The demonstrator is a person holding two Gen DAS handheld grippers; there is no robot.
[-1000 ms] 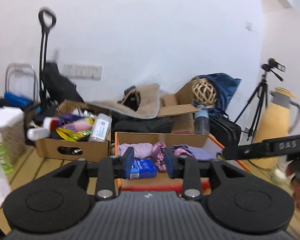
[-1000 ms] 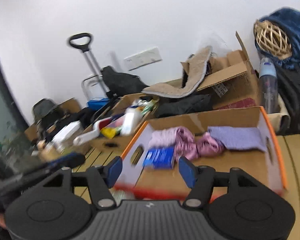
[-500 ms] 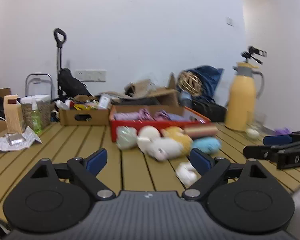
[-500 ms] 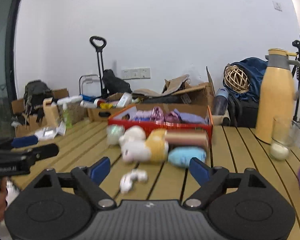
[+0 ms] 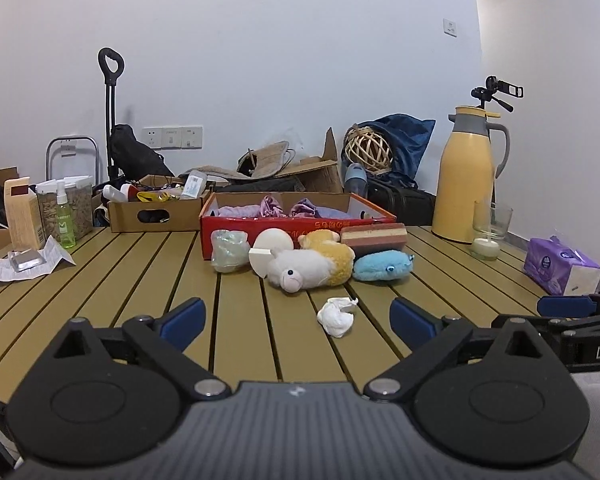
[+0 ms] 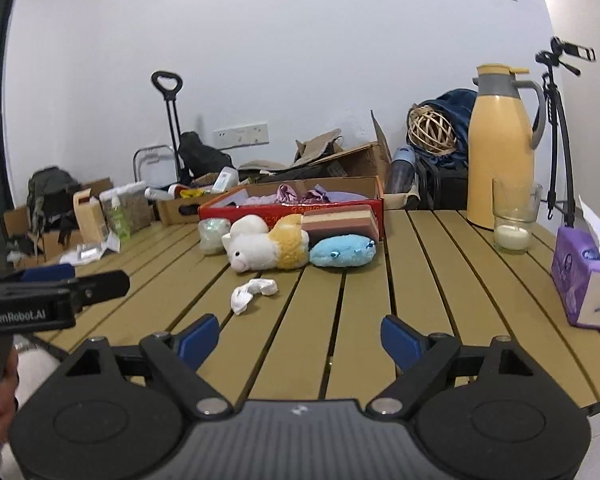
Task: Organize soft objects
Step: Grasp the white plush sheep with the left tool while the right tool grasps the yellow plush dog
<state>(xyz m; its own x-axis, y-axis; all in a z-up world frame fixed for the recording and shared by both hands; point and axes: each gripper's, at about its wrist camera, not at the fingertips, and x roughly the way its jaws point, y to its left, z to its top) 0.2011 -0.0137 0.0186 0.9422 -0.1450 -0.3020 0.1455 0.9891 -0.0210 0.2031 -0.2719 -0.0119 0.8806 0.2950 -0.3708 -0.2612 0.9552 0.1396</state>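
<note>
A red box [image 5: 296,225] holding purple cloths [image 5: 272,207] stands mid-table. In front of it lie a white plush [image 5: 300,271], a yellow plush [image 5: 332,250], a blue plush [image 5: 382,266], a striped sponge block [image 5: 374,236], a white ball [image 5: 276,240] and a clear wrapped lump [image 5: 228,250]. Nearer to me lies a crumpled white cloth [image 5: 336,315]. My left gripper [image 5: 298,316] hangs over the near table edge, its jaws opening with nothing between them. The right gripper [image 6: 300,338] stands open and empty, short of the white cloth [image 6: 252,292].
A yellow thermos jug [image 5: 466,184], a glass with a candle [image 5: 488,236] and a purple tissue pack [image 5: 560,268] stand at the right. A cardboard box [image 5: 156,210] of bottles, a green spray bottle [image 5: 65,220] and a leaflet [image 5: 24,266] sit at the left. Bags crowd the far wall.
Both grippers pulled back from the red box to the near table edge and sank a little. Both jaws widened, and the plush toys came into view.
</note>
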